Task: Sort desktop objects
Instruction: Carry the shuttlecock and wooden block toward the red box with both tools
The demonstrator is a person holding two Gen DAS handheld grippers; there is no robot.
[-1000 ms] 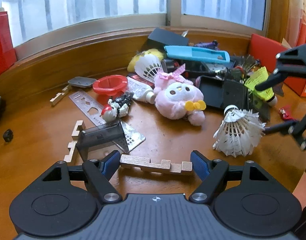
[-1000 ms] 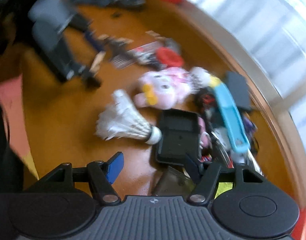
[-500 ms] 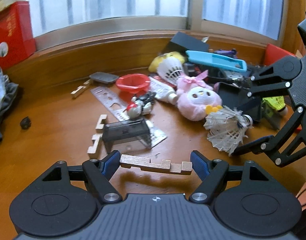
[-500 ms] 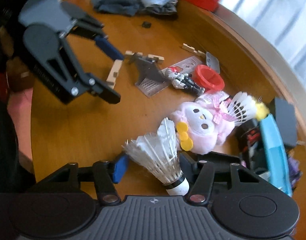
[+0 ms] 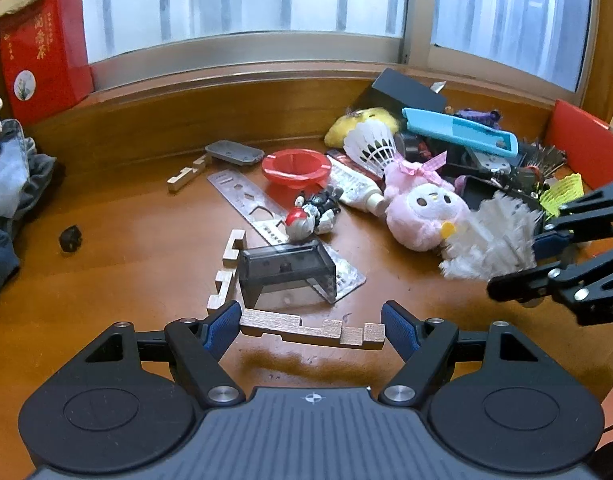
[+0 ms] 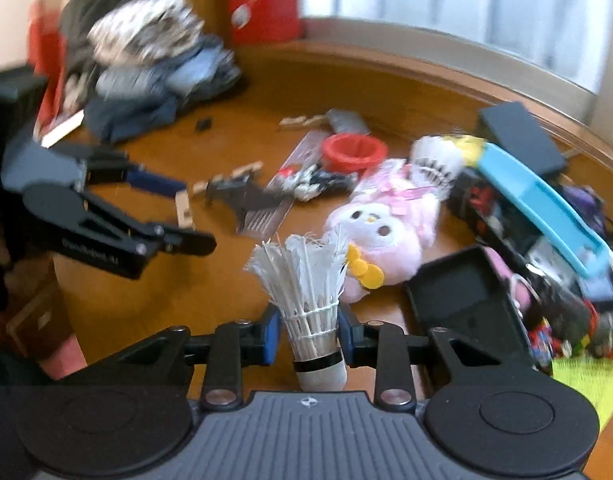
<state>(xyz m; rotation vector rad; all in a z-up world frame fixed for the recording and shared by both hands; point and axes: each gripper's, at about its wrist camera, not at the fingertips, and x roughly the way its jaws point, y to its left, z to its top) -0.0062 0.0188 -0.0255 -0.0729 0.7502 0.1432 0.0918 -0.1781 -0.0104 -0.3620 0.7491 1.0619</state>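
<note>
Beside the pink plush toy (image 6: 380, 236), the right tongs (image 6: 308, 336) now clamp the white feather shuttlecock (image 6: 306, 292) at its base, lifted off the surface (image 5: 118, 248) where it lay a second ago; one item looks ready to sort. Nearer than the plush, the left tongs (image 5: 312, 326) hold a notched wooden block (image 5: 312, 326) endwise. Right of the plush, the black tray (image 6: 462, 296) sits empty.

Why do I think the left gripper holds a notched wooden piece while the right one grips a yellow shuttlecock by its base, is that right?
Nearly. The right gripper grips a white feather shuttlecock, not a yellow one, as the right wrist view shows. The left gripper does hold the notched wooden piece between its fingers.
</note>
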